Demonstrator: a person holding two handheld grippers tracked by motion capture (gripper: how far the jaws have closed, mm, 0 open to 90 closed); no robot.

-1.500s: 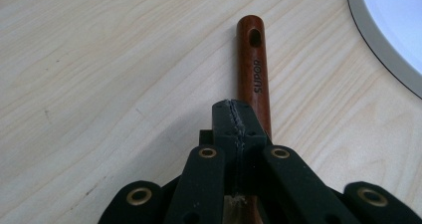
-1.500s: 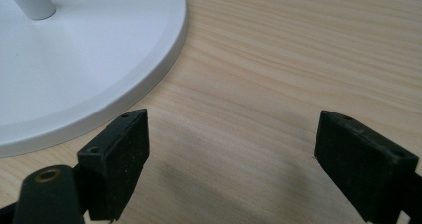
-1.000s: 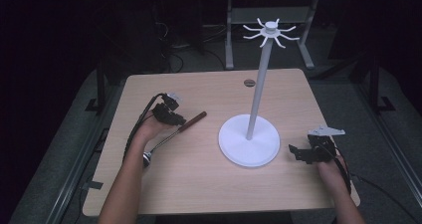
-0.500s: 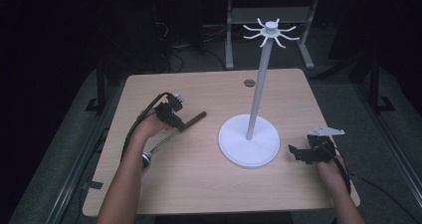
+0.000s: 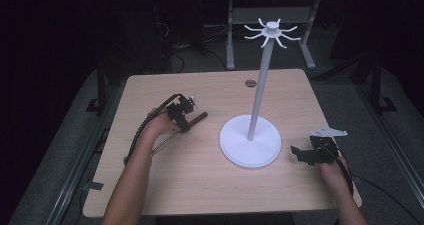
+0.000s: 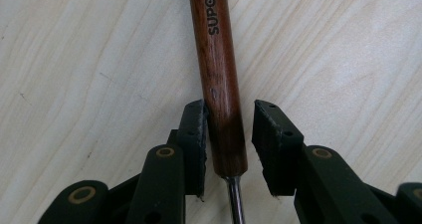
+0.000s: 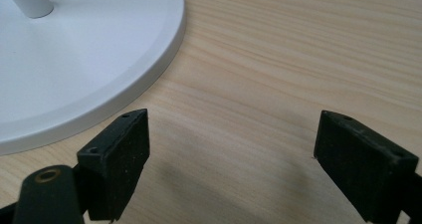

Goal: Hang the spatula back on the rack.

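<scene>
One wooden counter (image 5: pixel 200 185) carries two things: one white stand (image 5: pixel 250 140) and one utensil with a brown wooden handle (image 6: pixel 219 74). The stand has a round flat base, a single upright pole and a crown of curved hooks at the top; their count is too fine to tell. It sits right of centre. The utensil lies flat left of the stand and apart from it. Its handle is printed SUPOR and joins a metal shaft (image 6: pixel 234 199).

The left tongs (image 5: pixel 182 114) straddle the handle near the shaft end. One jaw touches the wood; the other stands just off it, so the tongs are not yet clamped.

The right tongs (image 5: pixel 307 154) rest low over the counter just beside the stand's base rim, jaws wide apart with bare wood between them.

Two forearms come in from the near edge, one to each pair of tongs.
</scene>
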